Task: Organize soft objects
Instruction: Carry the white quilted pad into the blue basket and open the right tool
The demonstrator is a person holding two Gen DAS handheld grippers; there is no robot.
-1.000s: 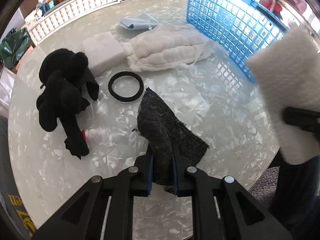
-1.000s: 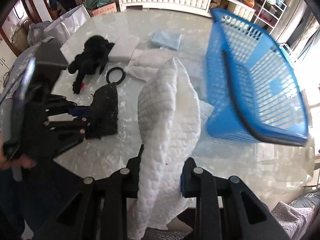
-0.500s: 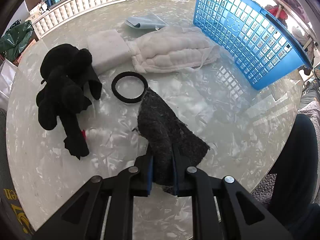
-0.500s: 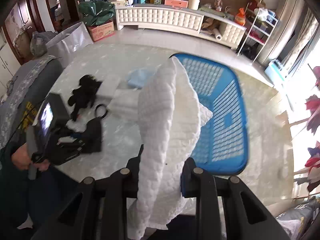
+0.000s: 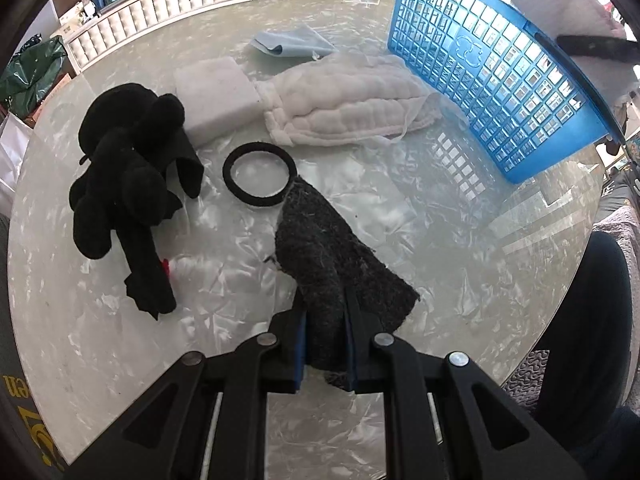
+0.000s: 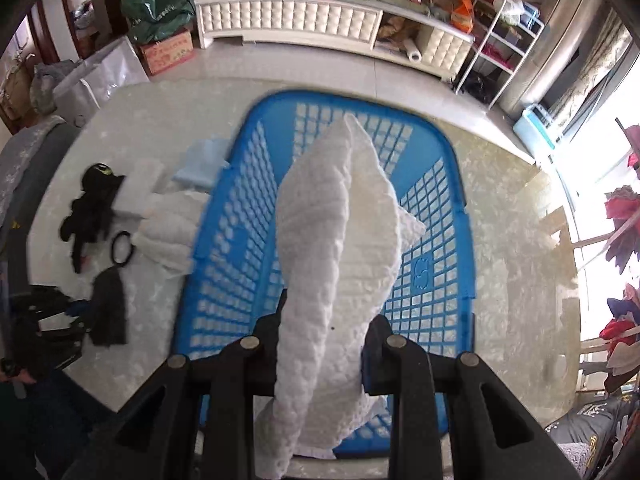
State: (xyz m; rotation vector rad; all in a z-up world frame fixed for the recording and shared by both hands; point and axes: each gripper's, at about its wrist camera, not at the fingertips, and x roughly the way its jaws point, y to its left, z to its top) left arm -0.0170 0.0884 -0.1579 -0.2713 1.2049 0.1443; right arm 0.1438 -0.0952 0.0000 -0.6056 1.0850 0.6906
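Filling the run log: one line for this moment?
left claw: shut on dark grey felt cloth | right claw: white quilted towel over blue plastic basket

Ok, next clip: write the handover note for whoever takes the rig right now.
Right gripper: shut on white towel, held above the blue basket; not released.
Left gripper: shut on grey cloth, its far end on the table.
On the table: black plush, black ring, foam block, quilted pad, blue cloth.
Done: nothing seen in the basket.
Left: drop the towel, then the rest.
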